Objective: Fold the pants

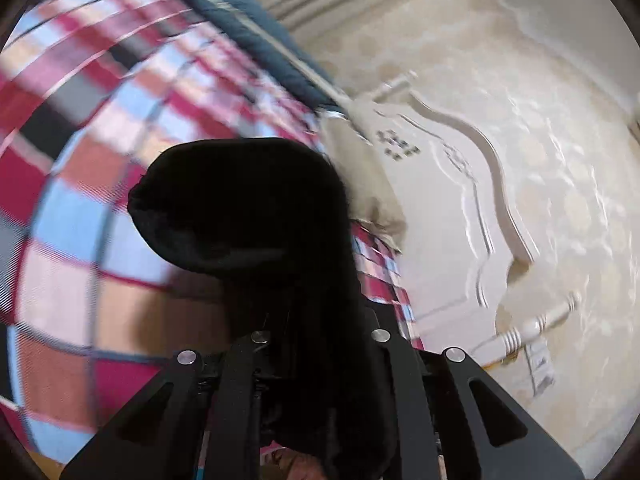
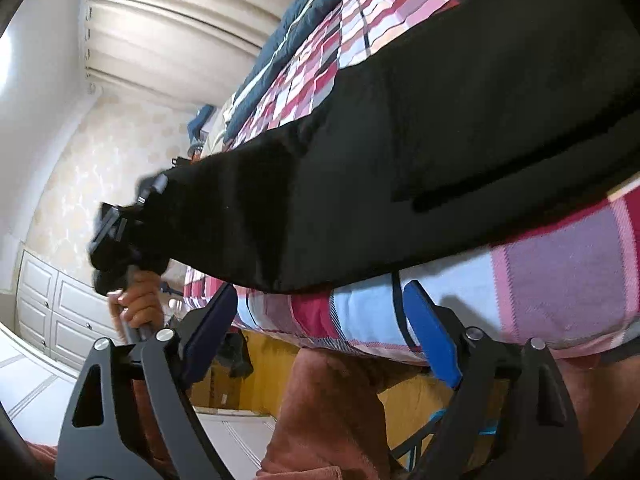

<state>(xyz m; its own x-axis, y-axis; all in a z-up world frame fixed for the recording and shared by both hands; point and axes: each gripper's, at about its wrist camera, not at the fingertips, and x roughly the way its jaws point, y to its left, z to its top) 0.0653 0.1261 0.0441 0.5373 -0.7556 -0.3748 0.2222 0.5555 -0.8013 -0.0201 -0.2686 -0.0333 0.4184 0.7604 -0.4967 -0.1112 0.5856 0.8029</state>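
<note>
Left gripper [image 1: 316,320] clamped on black pants [image 1: 244,204], fabric bunched toward 11 o'clock; right gripper [image 2: 320,320] jaws wide apart, holding nothing; pants [image 2: 400,168] lie at 12 o'clock across plaid bedspread [image 2: 560,280].

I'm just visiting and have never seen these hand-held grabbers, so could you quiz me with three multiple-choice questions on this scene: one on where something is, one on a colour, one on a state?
1. Where do the pants mostly lie?
A. on the checked bedspread
B. on the floor
C. in a drawer

2. What colour are the pants?
A. white
B. black
C. yellow

3. How does the right gripper stand?
A. shut on the pants
B. shut on the bedspread
C. open, holding nothing

Answers:
1 A: the pants stretch across the checked bedspread.
2 B: the cloth is plain black in both views.
3 C: the right gripper shows its blue fingers spread apart with nothing between them, while the left gripper has black cloth bunched between its fingers.
</note>
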